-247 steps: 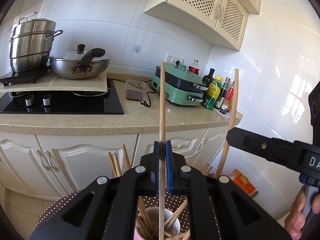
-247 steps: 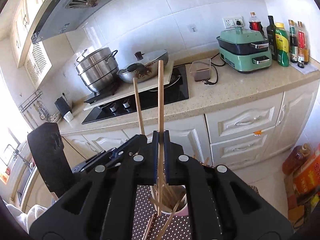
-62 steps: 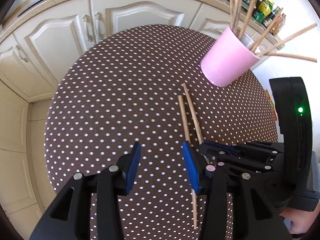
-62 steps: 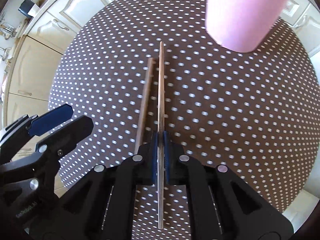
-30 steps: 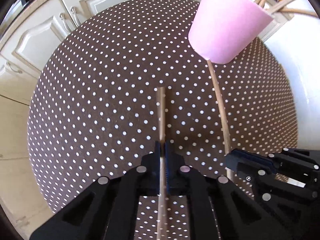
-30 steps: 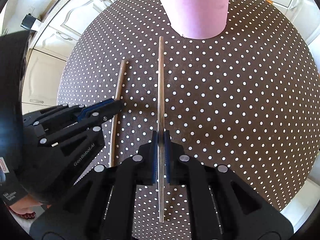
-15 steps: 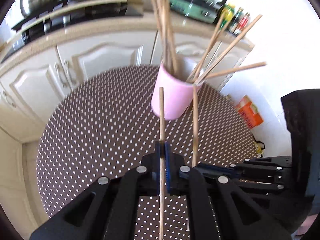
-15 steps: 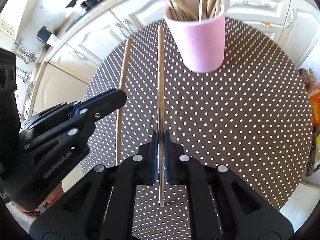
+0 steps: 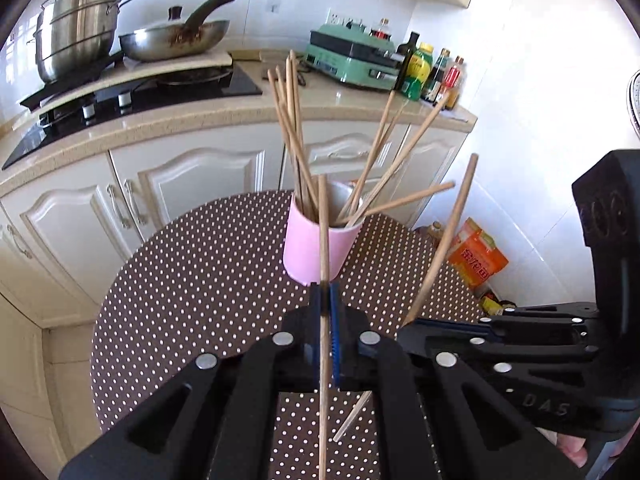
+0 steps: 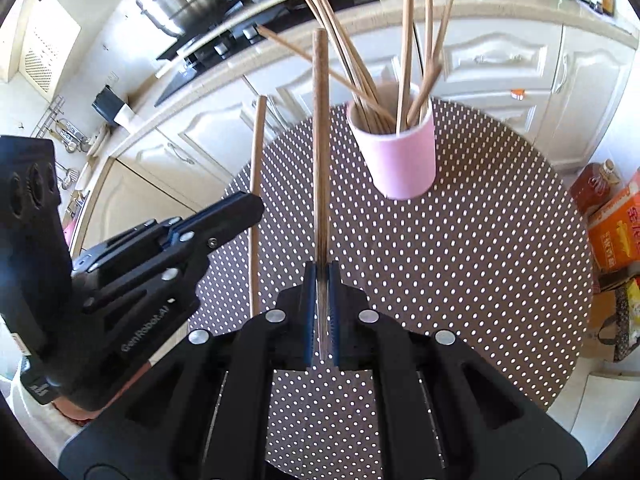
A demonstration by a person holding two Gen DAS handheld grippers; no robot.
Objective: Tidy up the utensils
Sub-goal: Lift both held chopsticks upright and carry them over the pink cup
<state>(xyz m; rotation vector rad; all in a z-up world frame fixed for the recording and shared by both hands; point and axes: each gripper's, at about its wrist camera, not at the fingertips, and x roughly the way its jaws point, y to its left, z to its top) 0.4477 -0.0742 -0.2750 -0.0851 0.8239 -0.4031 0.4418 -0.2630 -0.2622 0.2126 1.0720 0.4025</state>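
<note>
**A:** Where does it stand, from over here?

**B:** Start with the round dotted table [image 10: 500,280]. It fills the middle of both wrist views and is nearly bare. The pink cup [image 10: 400,160] sits toward the upper centre of the right wrist view, already bristling with chopsticks that fan out in every direction.

**A:** And the two tools?

**B:** The left gripper [image 9: 325,308] is clamped narrow on one chopstick [image 9: 323,232], which runs straight up the middle of its view with its top end crossing the cup's rim. The right gripper [image 10: 321,304] is pinched just as tight on a darker chopstick [image 10: 320,140], upright at centre frame, its top just left of the cup. Both sticks are clear of the cloth.

**A:** So the drop into the cup comes next?

**B:** I'd judge so. The trick is the angle. Each stick should be tipped nearly upright, with its lower end brought over a gap in the cup's mouth.

**A:** One at a time?

**B:** Better that way, I think. The grippers sit close together, and the leaning sticks could catch a newcomer or tip the light cup. Lower until the end is well inside, then let go.
</note>
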